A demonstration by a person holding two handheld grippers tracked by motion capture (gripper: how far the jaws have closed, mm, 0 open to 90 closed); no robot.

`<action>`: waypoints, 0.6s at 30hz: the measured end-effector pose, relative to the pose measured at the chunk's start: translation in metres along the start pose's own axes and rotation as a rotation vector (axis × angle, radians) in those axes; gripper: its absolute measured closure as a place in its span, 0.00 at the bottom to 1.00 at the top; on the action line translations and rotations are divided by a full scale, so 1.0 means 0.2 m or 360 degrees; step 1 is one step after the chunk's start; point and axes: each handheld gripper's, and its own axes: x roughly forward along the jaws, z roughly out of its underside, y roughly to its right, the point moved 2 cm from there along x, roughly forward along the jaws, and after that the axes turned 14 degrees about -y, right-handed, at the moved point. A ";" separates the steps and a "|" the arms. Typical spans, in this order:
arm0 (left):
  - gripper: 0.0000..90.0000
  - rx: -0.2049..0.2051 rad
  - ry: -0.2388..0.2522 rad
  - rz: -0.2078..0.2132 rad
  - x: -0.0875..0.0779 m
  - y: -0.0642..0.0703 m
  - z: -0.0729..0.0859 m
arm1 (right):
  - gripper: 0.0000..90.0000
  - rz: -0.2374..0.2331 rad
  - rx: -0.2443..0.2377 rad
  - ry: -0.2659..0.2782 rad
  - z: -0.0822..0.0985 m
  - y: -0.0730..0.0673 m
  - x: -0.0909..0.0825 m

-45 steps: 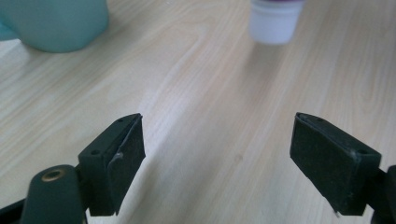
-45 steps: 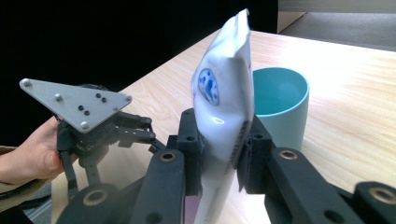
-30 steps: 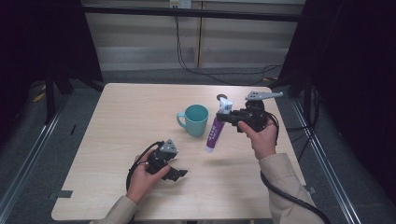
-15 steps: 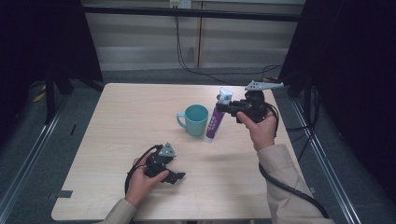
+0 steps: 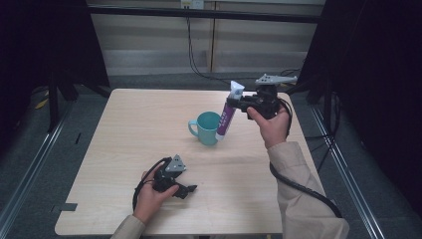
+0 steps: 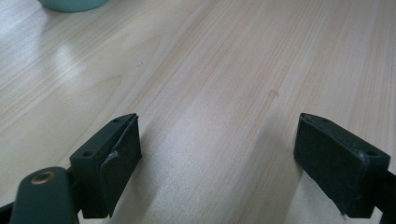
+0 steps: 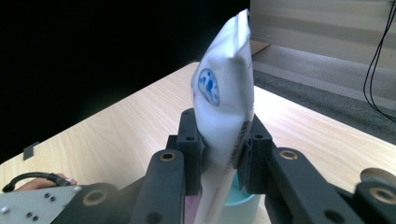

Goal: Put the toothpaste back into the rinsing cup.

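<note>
**Tube held upright beside the cup, left gripper idle on the desk**

On the high view, the right gripper (image 5: pixel 238 103) is raised above the far right part of the light wooden desk (image 5: pixel 129 134), held in the person's right hand (image 5: pixel 271 124). Its jaws are clamped on a tube (image 5: pixel 226 117), white at the top and purple lower down. The tube stands nearly upright, its flat crimped end up and its lower end down just beside the right side of a teal cup (image 5: pixel 207 127); whether the two touch cannot be told. The cup stands on the desk near the middle, with its handle turned to the left.

The right gripper view shows the grip closely: the two black jaws press on either side of the tube (image 7: pixel 224 116) below its wide white top, which carries a small blue mark. The teal cup (image 7: pixel 240 203) shows just under the jaws, behind the tube.

The left gripper (image 5: pixel 186 189) lies low at the near edge of the desk, well apart from the cup, held in the person's left hand (image 5: pixel 149 196), with a grey three-cornered plate on top and a black cable looping round to the left. In the left gripper view its jaws stand wide apart over bare wood (image 6: pixel 210 70), with nothing between them, and the base of the cup (image 6: pixel 70 3) sits at the top left edge.
</note>
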 end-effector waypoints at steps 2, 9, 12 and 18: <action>0.16 0.0000 -0.0003 -0.0001 0.00 0.00 0.00 | 0.82 0.0004 -0.0006 0.0000 -0.03 0.00 0.02; 0.16 0.0001 -0.0003 -0.0002 0.00 0.00 0.00 | 0.82 0.0029 -0.0010 0.0011 -0.08 0.02 0.04; 0.16 0.0001 -0.0002 -0.0002 0.00 0.00 0.00 | 0.82 0.0037 0.0000 0.0026 -0.09 0.02 0.04; 0.16 0.0001 -0.0002 -0.0002 0.00 0.00 0.00 | 0.82 0.0074 -0.0003 0.0046 -0.13 0.04 0.05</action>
